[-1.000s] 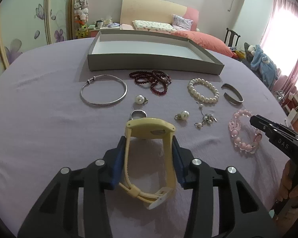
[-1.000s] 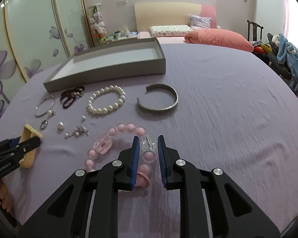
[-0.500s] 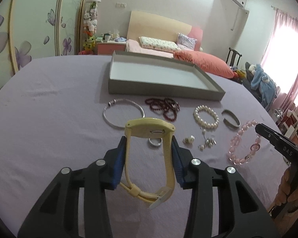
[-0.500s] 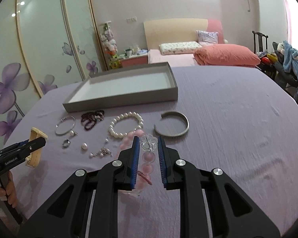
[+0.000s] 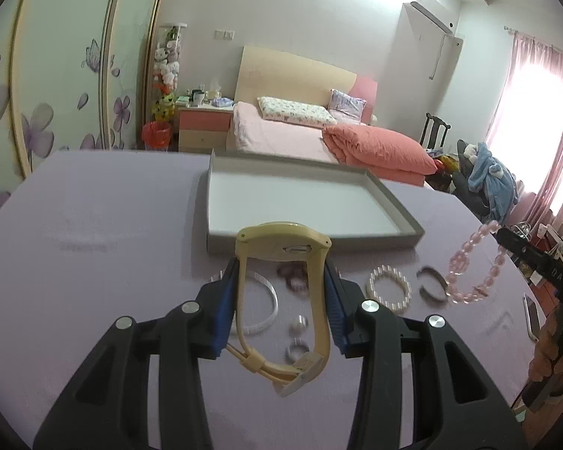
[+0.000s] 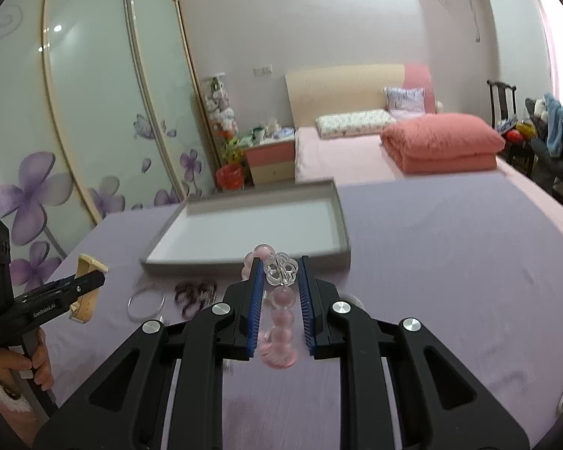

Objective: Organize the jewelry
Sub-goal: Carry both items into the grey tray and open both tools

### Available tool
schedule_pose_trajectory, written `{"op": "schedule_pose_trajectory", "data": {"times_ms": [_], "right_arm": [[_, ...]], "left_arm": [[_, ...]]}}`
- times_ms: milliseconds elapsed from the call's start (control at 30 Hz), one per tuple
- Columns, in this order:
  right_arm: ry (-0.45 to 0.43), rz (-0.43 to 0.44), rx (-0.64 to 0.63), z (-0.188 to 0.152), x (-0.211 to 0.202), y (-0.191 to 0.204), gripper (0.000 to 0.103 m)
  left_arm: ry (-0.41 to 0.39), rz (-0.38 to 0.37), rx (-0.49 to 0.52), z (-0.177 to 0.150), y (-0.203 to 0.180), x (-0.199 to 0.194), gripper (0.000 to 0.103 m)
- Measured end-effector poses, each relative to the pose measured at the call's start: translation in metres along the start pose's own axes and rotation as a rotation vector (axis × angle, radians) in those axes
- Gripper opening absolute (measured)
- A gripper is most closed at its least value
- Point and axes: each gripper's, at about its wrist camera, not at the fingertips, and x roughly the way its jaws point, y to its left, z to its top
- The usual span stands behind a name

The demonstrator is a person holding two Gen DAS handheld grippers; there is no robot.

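My left gripper (image 5: 281, 268) is shut on a cream-yellow watch (image 5: 281, 251) and holds it in the air in front of the grey tray (image 5: 394, 202). My right gripper (image 6: 280, 268) is shut on a pink bead bracelet (image 6: 279, 309) by its clear charm, lifted off the purple cloth. The bracelet (image 5: 469, 262) hangs from the right gripper in the left wrist view. The watch (image 6: 84, 288) and left gripper (image 6: 90, 281) show at the left of the right wrist view. The tray (image 6: 341, 225) is empty.
On the cloth before the tray lie a silver bangle (image 5: 262, 300), dark red beads (image 5: 294, 277), a pearl bracelet (image 5: 389, 285), a grey cuff (image 5: 431, 285), a pearl earring (image 5: 298, 325) and a ring (image 5: 296, 352). A bed stands behind the table.
Both grippers have risen from the cloth with the watch and the pink bracelet. They have tilted up and moved toward the tray.
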Motion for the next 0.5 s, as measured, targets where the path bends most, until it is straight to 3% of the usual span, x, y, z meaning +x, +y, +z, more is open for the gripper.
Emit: {"op": "schedule_pose_trajectory", "data": {"times_ms": [233, 500], "right_arm": [[-0.020, -0.008, 0.009, 0.039, 0.041, -0.007, 0.020], [0.057, 0.002, 0.024, 0.057, 0.113, -0.012, 0.020]], "left_arm": [[-0.044, -0.016, 0.019, 0.046, -0.003, 0.036, 0.042], [-0.013, 0.010, 0.017, 0.081, 0.000, 0.111, 0.042]]}}
